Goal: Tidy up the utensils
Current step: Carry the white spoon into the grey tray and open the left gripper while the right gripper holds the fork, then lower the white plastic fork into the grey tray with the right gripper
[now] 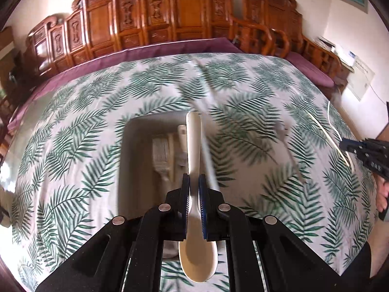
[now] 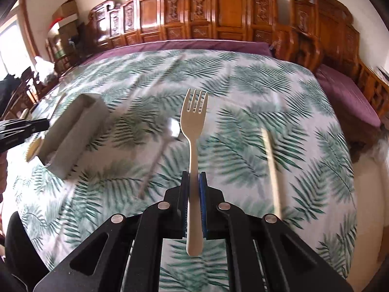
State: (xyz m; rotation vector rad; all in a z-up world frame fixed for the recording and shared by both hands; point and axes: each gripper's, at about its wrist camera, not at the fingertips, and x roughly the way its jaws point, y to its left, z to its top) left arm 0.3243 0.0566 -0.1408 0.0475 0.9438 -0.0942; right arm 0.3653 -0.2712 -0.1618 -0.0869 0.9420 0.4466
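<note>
My left gripper (image 1: 194,182) is shut on a cream spoon (image 1: 193,146), bowl toward the camera, handle pointing out over the grey utensil tray (image 1: 136,160). The tray holds a few pale utensils (image 1: 161,155). My right gripper (image 2: 193,180) is shut on a cream fork (image 2: 194,126), tines pointing away, held above the table. In the right wrist view the tray (image 2: 75,131) stands to the left, with the left gripper (image 2: 22,129) beside it. The right gripper shows at the right edge of the left wrist view (image 1: 364,152).
The table carries a leaf-print cloth (image 1: 267,97). A chopstick (image 2: 272,168) lies on it right of the fork, and a blurred metal utensil (image 2: 158,155) lies left of it. A carved wooden bench (image 2: 218,12) with purple cushions runs behind the table.
</note>
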